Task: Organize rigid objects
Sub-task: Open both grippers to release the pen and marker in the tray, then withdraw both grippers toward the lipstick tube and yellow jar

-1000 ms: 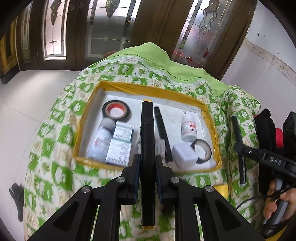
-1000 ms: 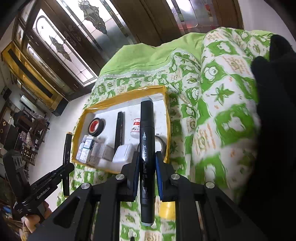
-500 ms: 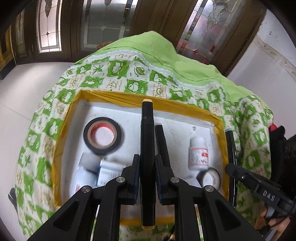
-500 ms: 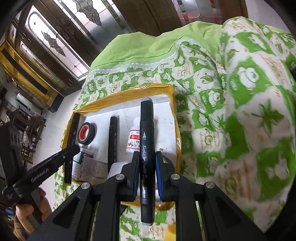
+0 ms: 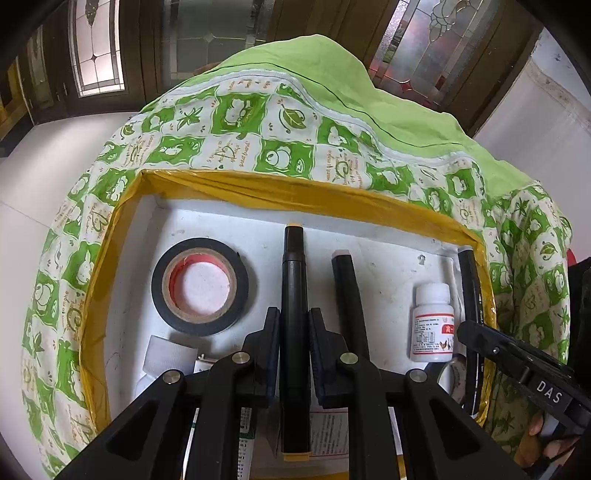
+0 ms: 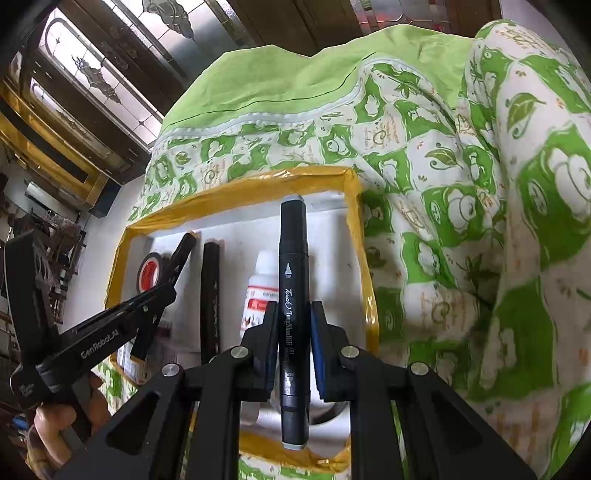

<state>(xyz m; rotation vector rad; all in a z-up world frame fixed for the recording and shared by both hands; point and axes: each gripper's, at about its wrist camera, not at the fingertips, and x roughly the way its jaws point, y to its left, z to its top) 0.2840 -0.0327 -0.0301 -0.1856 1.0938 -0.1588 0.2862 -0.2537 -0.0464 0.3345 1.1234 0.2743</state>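
Note:
A white tray with a yellow taped rim [image 5: 258,192] [image 6: 354,236] lies on a green patterned cloth. My left gripper [image 5: 294,325] is shut on a black marker with a yellow cap [image 5: 293,295], held over the tray's middle. My right gripper [image 6: 293,325] is shut on a black marker with a grey cap [image 6: 293,266], held over the tray's right side. In the tray lie a black tape roll [image 5: 199,286] [image 6: 149,273], another black marker [image 5: 347,291] [image 6: 210,291] and a white bottle [image 5: 432,325] [image 6: 264,284].
Boxes [image 5: 328,432] and a second small tape roll [image 5: 452,374] lie at the tray's near edge, partly hidden. The green patterned cloth [image 6: 480,221] rises to the right. Wood and glass doors [image 5: 207,33] stand behind.
Both grippers have moved forward and down over the tray, each still holding its marker. The tray contents now look closer and larger.

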